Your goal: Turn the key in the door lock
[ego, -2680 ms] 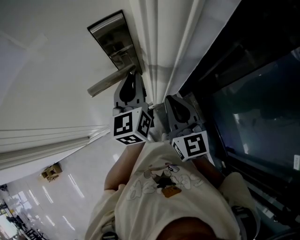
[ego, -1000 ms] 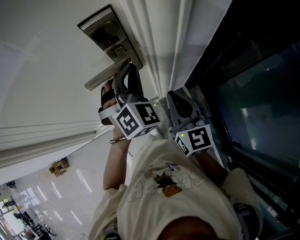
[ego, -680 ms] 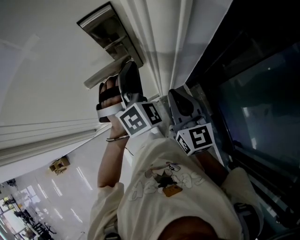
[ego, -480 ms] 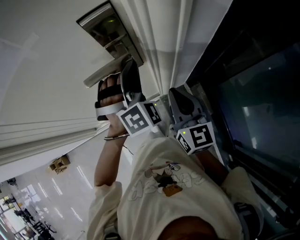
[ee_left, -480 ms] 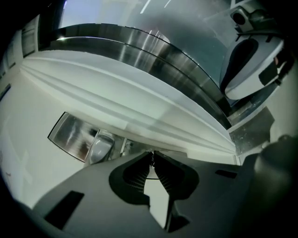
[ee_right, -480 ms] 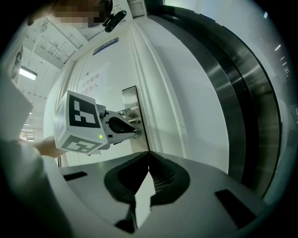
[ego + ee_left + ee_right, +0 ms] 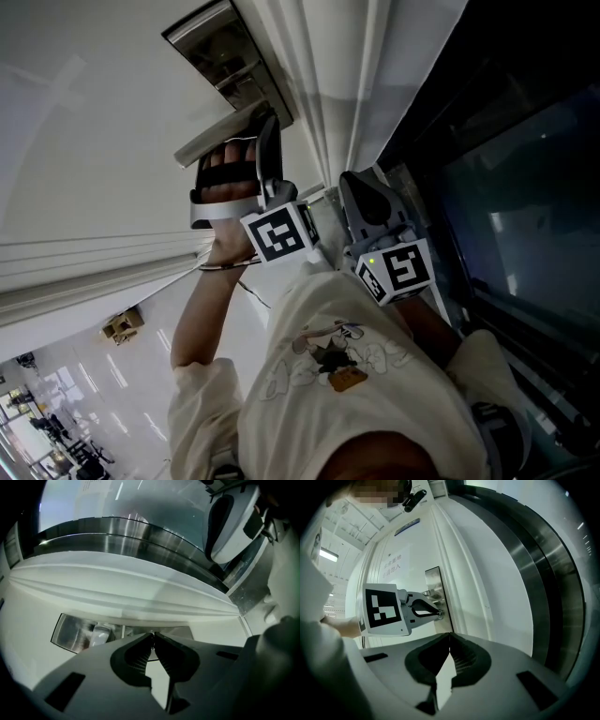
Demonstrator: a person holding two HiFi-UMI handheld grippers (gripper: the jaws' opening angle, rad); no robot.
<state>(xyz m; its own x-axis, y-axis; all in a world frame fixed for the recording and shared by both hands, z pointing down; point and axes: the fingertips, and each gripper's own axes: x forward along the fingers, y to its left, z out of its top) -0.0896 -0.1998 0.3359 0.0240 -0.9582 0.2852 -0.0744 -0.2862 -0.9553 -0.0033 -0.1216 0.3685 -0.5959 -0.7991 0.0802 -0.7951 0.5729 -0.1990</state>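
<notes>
White door [image 7: 94, 122] | lock plate [image 7: 433, 581] | key [image 7: 439, 614] axis points into plate

Dim, greyish head view. The white moulded door [image 7: 94, 122] is evenly lit, with a soft shadow falling beside its brushed-steel lock plate [image 7: 230, 61]. Right of the door, dark glass panelling [image 7: 525, 216] shows faint reflections. Below the door, glossy pale floor [image 7: 112, 375] streaks with glare. Both gripper views bow heavily, corners black, foregrounds shadowed.

Glossy white floor [image 7: 94, 394] carries bright light streaks [image 7: 150, 361]. Dark glass panel [image 7: 525, 187] adjoins white moulded frame [image 7: 347, 84].
</notes>
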